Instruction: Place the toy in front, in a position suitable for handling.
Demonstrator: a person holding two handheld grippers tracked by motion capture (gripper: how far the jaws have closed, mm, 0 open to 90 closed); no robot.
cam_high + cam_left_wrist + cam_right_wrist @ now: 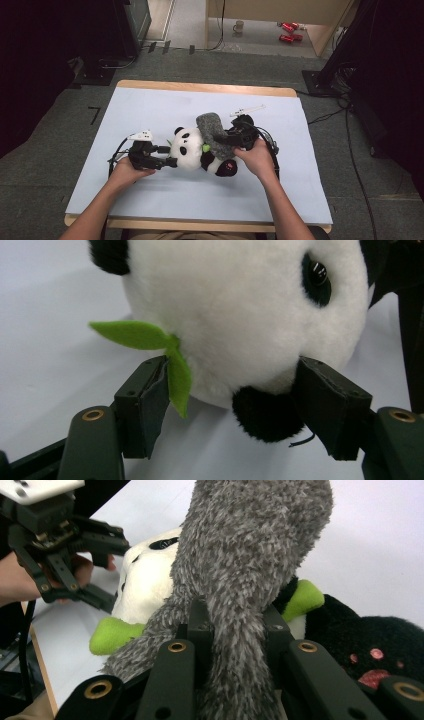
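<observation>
Clamped tight, the right gripper [235, 630] pinches a fuzzy grey cloth strip [250, 555] draped over the black-and-white plush panda [197, 147] lying mid-table on the pale blue mat [150, 105]. Spread wide, the left gripper [235, 395] brackets the panda's head without squeezing, beside a green felt leaf [150, 340]. Dressing seems underway; next, steady the head and draw the strip around.

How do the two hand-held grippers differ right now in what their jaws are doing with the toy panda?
The left gripper has its jaws spread wide around the panda head's lower edge, while the right gripper has its jaws pinched tight on the grey fuzzy scarf. The left gripper lies low beside the head; the right reaches over the body. Both are black, two-jawed and held in a hand.
</observation>
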